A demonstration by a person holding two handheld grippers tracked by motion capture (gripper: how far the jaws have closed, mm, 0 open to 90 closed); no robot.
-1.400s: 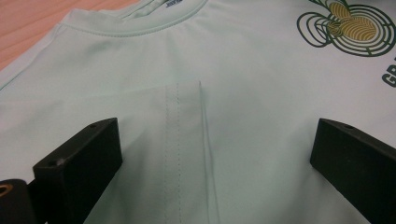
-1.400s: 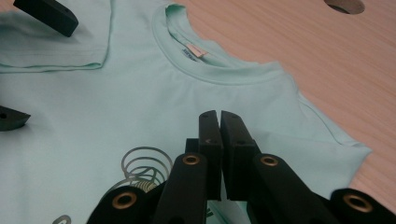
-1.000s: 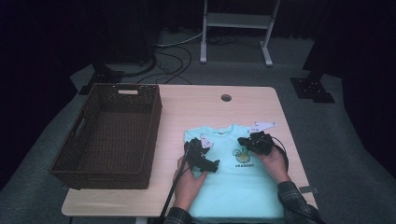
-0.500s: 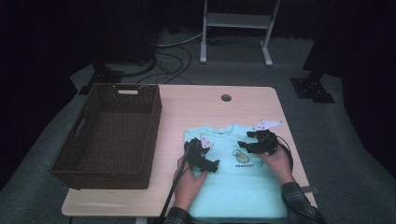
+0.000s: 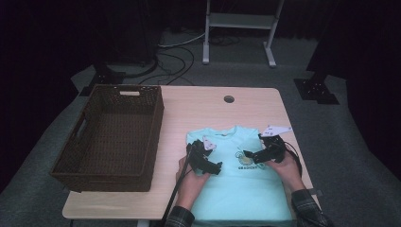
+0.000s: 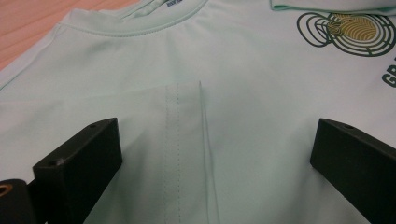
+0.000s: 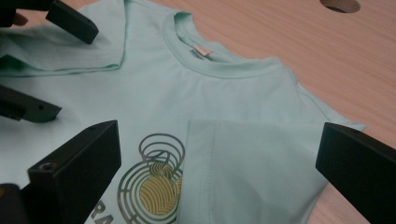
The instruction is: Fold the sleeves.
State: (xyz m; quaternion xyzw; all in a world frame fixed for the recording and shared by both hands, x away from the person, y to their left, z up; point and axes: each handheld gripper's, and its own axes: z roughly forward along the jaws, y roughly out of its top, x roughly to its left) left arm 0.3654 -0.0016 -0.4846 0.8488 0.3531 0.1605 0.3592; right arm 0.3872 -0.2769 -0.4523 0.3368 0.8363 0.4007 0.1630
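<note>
- so, far left of the table (image 5: 189,106) sat a dark wicker basket (image 5: 111,135), well apart from both tools, on the light wood top.
- next over, the mint t-shirt (image 5: 236,189) lay flat on the near right part of the table, collar pointing away from the person, printed logo (image 5: 247,158) on the chest.
- left gripper (image 5: 204,158) rested over the shirt's left shoulder area, held in the left hand (image 5: 191,182); in the left gripper view its jaws stood wide apart w/ nothing pinched, released, and the folded-in left sleeve (image 6: 184,140) lay on the shirt body between them.
- collar (image 6: 154,21) showed just beyond that sleeve's hem in the same view.
- right gripper (image 5: 265,152) hung over the shirt's right side, in the right hand (image 5: 283,165); jaws had just been opening and stood wide, gripping nothing.
- right gripper view: the right sleeve (image 7: 243,168) lay folded inward onto the chest, its edge just beside the logo, cloth lying below the spread jaws, not clamped.
- far right, bare table edge (image 7: 327,60) past the shirt's shoulder, w/ a round cable hole (image 5: 229,99) toward the back.
</note>
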